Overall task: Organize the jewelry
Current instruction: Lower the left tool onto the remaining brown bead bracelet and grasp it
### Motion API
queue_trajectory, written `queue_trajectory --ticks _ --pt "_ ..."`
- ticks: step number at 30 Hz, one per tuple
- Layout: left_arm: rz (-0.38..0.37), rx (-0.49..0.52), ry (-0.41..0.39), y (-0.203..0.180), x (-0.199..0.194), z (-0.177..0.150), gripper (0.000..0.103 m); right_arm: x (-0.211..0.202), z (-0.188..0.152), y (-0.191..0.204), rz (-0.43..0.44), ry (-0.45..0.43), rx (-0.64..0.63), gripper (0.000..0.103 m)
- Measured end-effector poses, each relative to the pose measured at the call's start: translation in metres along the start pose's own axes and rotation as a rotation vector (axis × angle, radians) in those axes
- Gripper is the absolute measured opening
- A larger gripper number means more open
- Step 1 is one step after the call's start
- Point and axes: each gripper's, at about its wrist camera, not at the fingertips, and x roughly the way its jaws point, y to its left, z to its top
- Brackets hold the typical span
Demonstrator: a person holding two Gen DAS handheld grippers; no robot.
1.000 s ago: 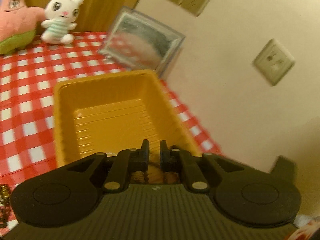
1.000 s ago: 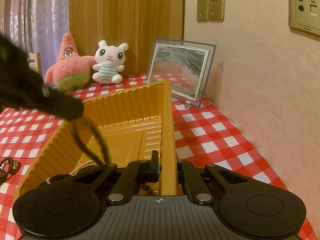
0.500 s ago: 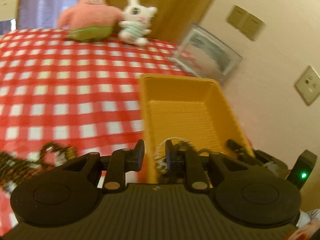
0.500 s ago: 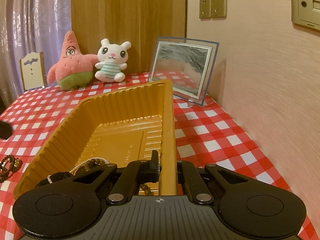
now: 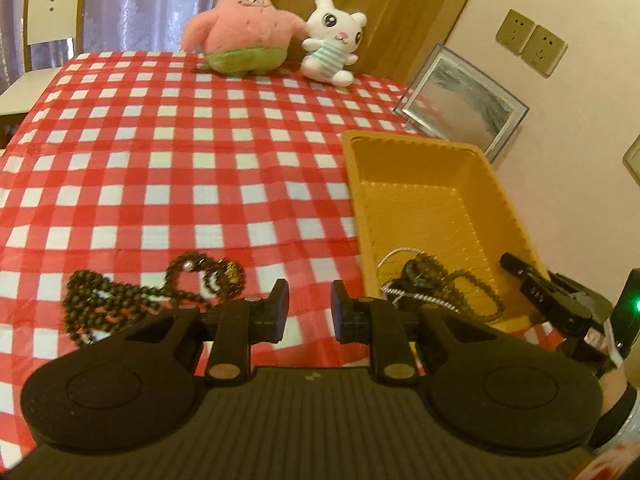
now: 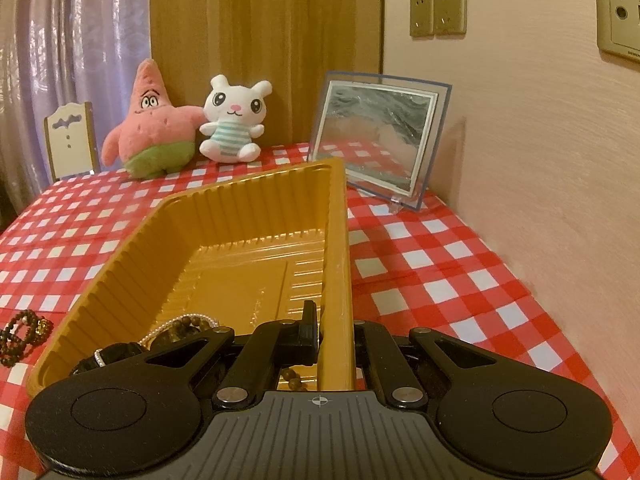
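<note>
A yellow plastic tray (image 5: 516,216) (image 6: 132,240) stands on the red checked tablecloth. In its near end lie a dark beaded bracelet (image 5: 460,280), a pearl strand (image 6: 176,322) and a black watch (image 6: 116,354). A long dark bead necklace (image 5: 120,296) and a bracelet with a gold charm (image 5: 224,272) (image 6: 28,330) lie on the cloth left of the tray. My left gripper (image 5: 310,306) is open and empty above the cloth, between the necklace and the tray. My right gripper (image 6: 334,330) is shut on the tray's right wall (image 6: 338,280); it also shows in the left wrist view (image 5: 532,280).
A pink starfish plush (image 5: 244,32) and a white bunny plush (image 5: 334,40) sit at the table's far edge. A framed picture (image 6: 380,140) leans against the wall behind the tray. A chair (image 5: 48,24) stands at the far left. The wall runs close along the right.
My left gripper opened, left the beads in the tray, and swung out leftward over the cloth. The right gripper kept its hold on the tray wall.
</note>
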Motion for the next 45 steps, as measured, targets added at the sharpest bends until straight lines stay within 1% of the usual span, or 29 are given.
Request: queue_trajectory --ticks 4,8,14,18,24,28,30,35,38,45 --pt "0.010 -0.014 0.014 0.011 0.003 -0.004 0.018 -0.001 -0.001 0.001 -0.005 0.002 -0.003 0.004" --pt "0.032 -0.008 0.016 0.022 0.005 -0.009 0.018 -0.002 -0.001 0.002 -0.007 0.001 -0.007 0.004" --pt "0.081 -0.003 0.017 0.038 0.009 -0.018 0.018 -0.003 -0.003 0.001 -0.002 0.001 -0.014 0.004" --pt "0.107 0.019 0.021 0.043 0.014 -0.024 0.018 -0.003 -0.006 -0.001 0.002 0.008 -0.017 0.004" --pt "0.113 0.083 0.044 0.039 0.025 -0.027 0.018 -0.003 -0.007 -0.001 0.004 0.013 -0.005 0.004" --pt "0.114 0.147 0.052 0.031 0.035 -0.024 0.018 -0.003 -0.008 -0.001 0.004 0.018 0.002 0.004" --pt "0.118 0.164 0.052 0.029 0.040 -0.022 0.018 -0.003 -0.009 -0.001 0.004 0.021 0.007 0.004" --pt "0.136 0.176 0.055 0.031 0.049 -0.015 0.018 -0.004 -0.010 -0.002 0.005 0.022 0.010 0.004" --pt "0.160 0.179 0.051 0.035 0.054 -0.009 0.018 -0.004 -0.010 -0.002 0.005 0.022 0.011 0.004" --pt "0.205 0.176 0.075 0.050 0.075 0.004 0.017 -0.004 -0.010 -0.002 0.006 0.022 0.011 0.004"
